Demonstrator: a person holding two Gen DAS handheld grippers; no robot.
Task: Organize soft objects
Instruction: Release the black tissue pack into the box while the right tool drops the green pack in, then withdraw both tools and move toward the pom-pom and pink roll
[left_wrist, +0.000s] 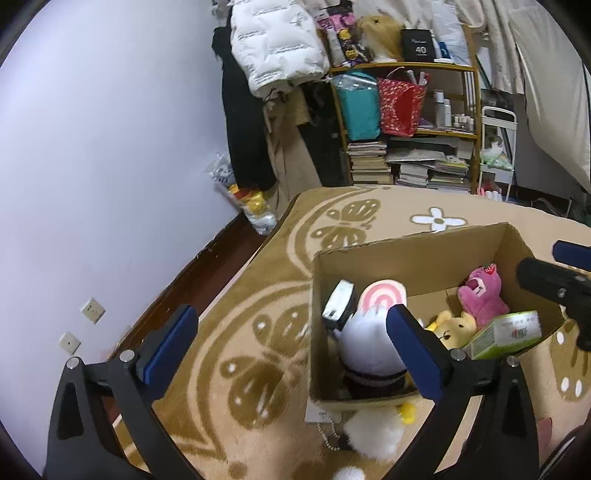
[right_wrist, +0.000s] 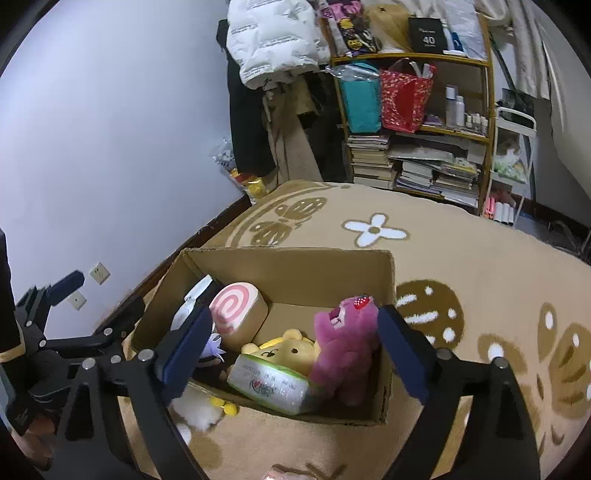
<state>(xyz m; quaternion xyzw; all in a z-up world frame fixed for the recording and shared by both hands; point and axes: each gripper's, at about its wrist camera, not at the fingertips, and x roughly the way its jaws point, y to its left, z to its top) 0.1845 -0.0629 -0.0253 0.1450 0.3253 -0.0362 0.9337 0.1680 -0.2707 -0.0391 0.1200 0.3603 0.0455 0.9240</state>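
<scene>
An open cardboard box (left_wrist: 417, 254) (right_wrist: 295, 264) stands on the carpet. Inside lie a pink bear plush (left_wrist: 482, 295) (right_wrist: 347, 343), a yellow bear plush (left_wrist: 456, 328) (right_wrist: 288, 349), a pink swirl roll cushion (left_wrist: 382, 297) (right_wrist: 238, 314), a white and black plush (left_wrist: 365, 345) and a green tissue pack (left_wrist: 506, 334) (right_wrist: 269, 382). A white fluffy plush with yellow feet (left_wrist: 373, 428) (right_wrist: 199, 408) lies on the carpet against the box's near side. My left gripper (left_wrist: 291, 350) is open and empty, left of the box. My right gripper (right_wrist: 291, 350) is open and empty above the box.
A tan carpet (right_wrist: 461, 258) with brown leaf patterns covers the floor. A shelf (left_wrist: 406, 110) with bags, bottles and stacked books stands at the back. A white jacket (left_wrist: 277, 44) hangs over dark clothes. A white wall (left_wrist: 110, 147) with sockets is on the left.
</scene>
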